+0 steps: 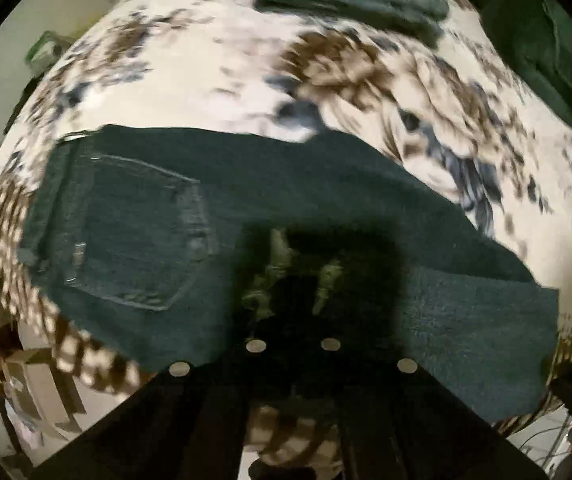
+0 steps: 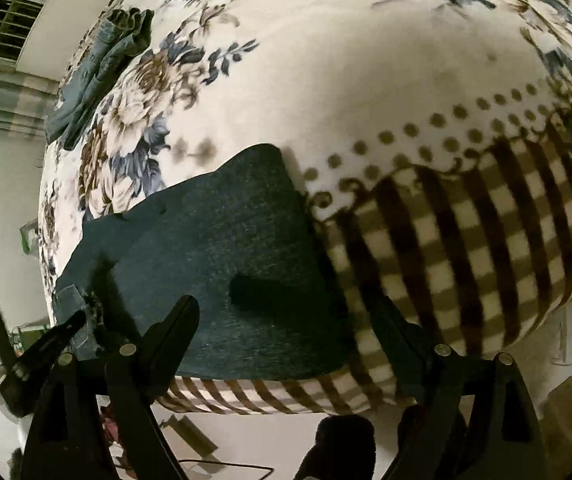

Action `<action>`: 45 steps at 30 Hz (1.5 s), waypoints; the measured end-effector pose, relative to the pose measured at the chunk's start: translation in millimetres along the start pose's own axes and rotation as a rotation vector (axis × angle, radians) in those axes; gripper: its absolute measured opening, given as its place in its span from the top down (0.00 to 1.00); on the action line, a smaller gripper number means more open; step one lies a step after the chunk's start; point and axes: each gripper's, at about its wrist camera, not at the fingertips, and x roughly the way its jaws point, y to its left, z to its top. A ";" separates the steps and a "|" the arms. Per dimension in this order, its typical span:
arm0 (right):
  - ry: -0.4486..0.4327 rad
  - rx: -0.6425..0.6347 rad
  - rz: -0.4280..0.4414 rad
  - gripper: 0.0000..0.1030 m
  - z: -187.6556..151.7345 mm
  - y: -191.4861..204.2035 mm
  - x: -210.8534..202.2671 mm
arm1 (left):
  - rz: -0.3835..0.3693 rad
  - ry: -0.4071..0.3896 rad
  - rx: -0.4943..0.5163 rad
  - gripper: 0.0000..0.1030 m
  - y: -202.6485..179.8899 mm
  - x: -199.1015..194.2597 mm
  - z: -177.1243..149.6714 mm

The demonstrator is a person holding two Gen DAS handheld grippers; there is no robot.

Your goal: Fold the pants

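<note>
Right gripper (image 2: pixel 282 320) spread wide, empty, over jeans (image 2: pixel 222 264); left gripper (image 1: pixel 292 280) unreadable; we pinch both layers at hem, fold square

Motion blur smears the left gripper's fingertips (image 1: pixel 298 276) against the dark blue denim pants (image 1: pixel 134 232), hiding their spacing

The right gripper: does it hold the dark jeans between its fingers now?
No, the right gripper is open, its fingers spread apart above the jeans.
</note>
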 end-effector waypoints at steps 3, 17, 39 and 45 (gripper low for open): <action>0.022 -0.017 0.023 0.13 1.4 17.0 10.9 | -0.073 0.032 -0.096 0.98 26.3 -0.7 -0.3; 0.098 -0.140 0.077 0.13 5.9 97.6 40.3 | -0.278 -0.145 -0.760 0.07 191.4 0.2 -54.2; 0.127 -0.229 -0.135 0.12 3.3 141.7 96.5 | -0.301 -0.318 -0.888 0.70 268.5 53.8 -23.6; 0.129 -0.260 -0.127 0.10 1.5 145.1 97.8 | -0.227 -0.434 -0.783 0.80 247.5 -10.7 -25.0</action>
